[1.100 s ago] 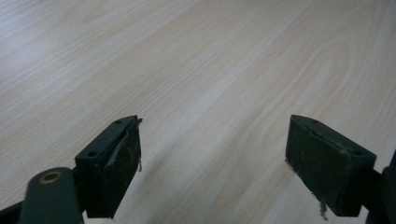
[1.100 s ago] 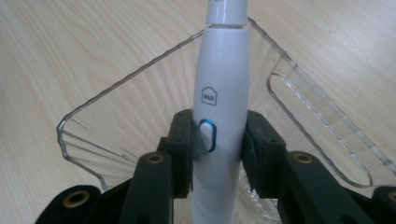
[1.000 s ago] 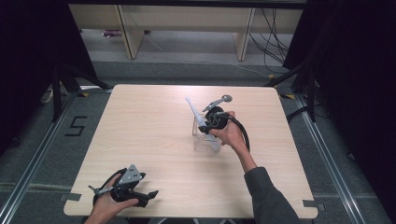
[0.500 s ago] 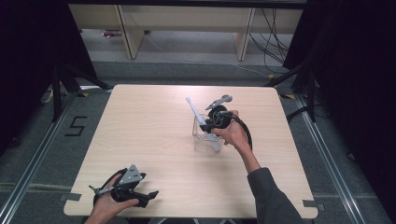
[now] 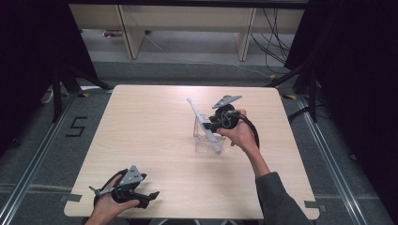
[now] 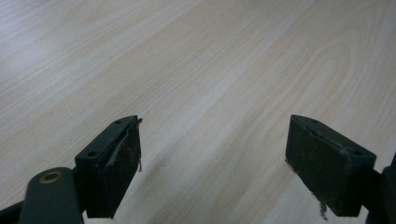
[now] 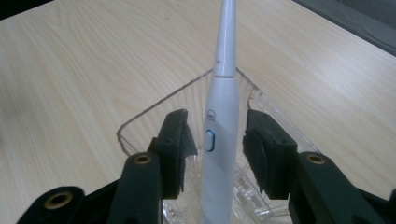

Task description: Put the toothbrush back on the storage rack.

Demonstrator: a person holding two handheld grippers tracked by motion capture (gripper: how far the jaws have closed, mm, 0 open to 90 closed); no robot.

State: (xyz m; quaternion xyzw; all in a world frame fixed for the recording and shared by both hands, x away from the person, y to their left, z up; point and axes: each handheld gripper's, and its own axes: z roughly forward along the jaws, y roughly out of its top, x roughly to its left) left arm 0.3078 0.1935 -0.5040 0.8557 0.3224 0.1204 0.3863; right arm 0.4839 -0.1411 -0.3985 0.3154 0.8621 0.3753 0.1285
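1. At the lower left of the high view: left gripper (image 5: pixel 141 194) parked low over the table (image 5: pixel 141 131) near its front edge, gripped by the person's left hand (image 5: pixel 105 208). Jaws wide apart in the left gripper view, bare wood grain between them, nothing held. Probably kept there out of the way, no part in the work at the middle.

2. Toward the middle of the high view: clear plastic container (image 5: pixel 206 138) standing on the table, with a white electric toothbrush (image 5: pixel 202 124) leaning in it, thin neck slanting up and to the upper left past the rim, thick end down inside. Likely propped this way because too long to lie flat within the walls.

3. Just right of the container: right gripper (image 5: pixel 211 125) held by the right hand (image 5: pixel 241 133), pointed left at the toothbrush handle. In the right gripper view, jaws partly apart on either side of the handle (image 7: pixel 217 154), a narrow gap on each side, not clamped. Blue-ringed button (image 7: pixel 210 141) facing the camera, centred between the jaws; alignment good for closing on the handle, or equally consistent with a fresh release. Cannot tell which.
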